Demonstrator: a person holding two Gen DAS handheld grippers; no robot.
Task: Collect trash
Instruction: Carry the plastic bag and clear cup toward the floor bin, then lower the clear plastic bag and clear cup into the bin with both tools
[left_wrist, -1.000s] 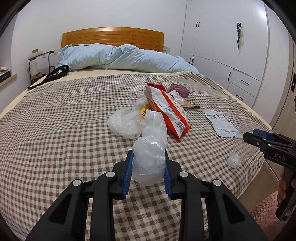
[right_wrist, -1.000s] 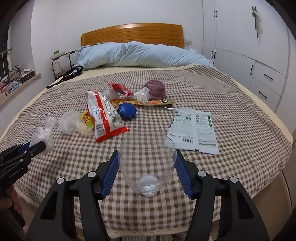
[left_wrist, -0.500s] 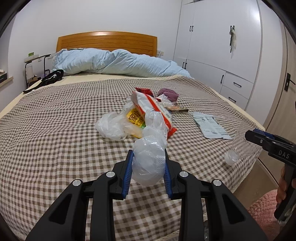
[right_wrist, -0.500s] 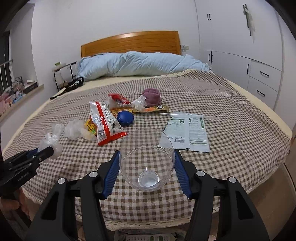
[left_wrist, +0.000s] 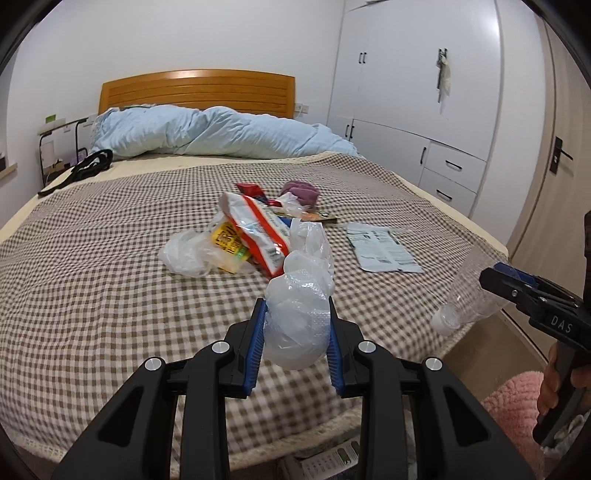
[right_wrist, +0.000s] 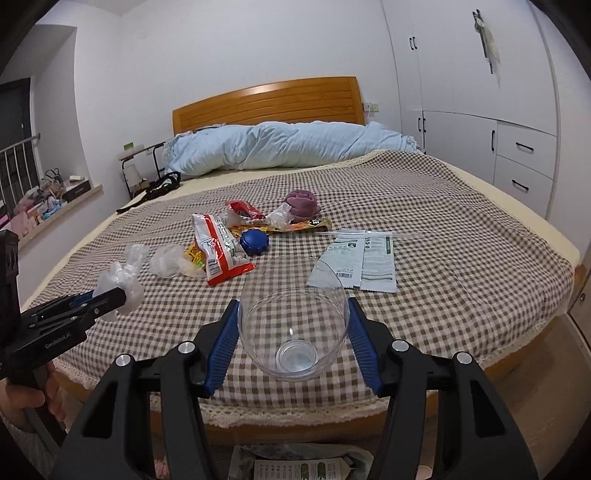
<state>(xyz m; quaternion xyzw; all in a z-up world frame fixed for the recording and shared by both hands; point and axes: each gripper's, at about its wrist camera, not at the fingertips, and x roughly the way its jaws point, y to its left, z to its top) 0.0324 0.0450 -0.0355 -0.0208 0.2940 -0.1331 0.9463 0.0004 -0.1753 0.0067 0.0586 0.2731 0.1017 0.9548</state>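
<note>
The left gripper (left_wrist: 295, 343) is clamping a crumpled clear plastic bag (left_wrist: 297, 317), hanging over the bed's near edge (left_wrist: 295, 439). The right gripper (right_wrist: 293, 339) is squeezing a clear plastic cup (right_wrist: 293, 325) just past that edge too. Ahead of both, snack wrappers (right_wrist: 218, 254) are lying mid-bed, with bare checked blanket (left_wrist: 92, 295) around them.

The right gripper (right_wrist: 293, 334) squeezes a clear plastic cup (right_wrist: 293, 321) over the checked bed (right_wrist: 461, 236). The left gripper (right_wrist: 110, 295) holds a crumpled plastic bag (right_wrist: 122, 280).
</note>
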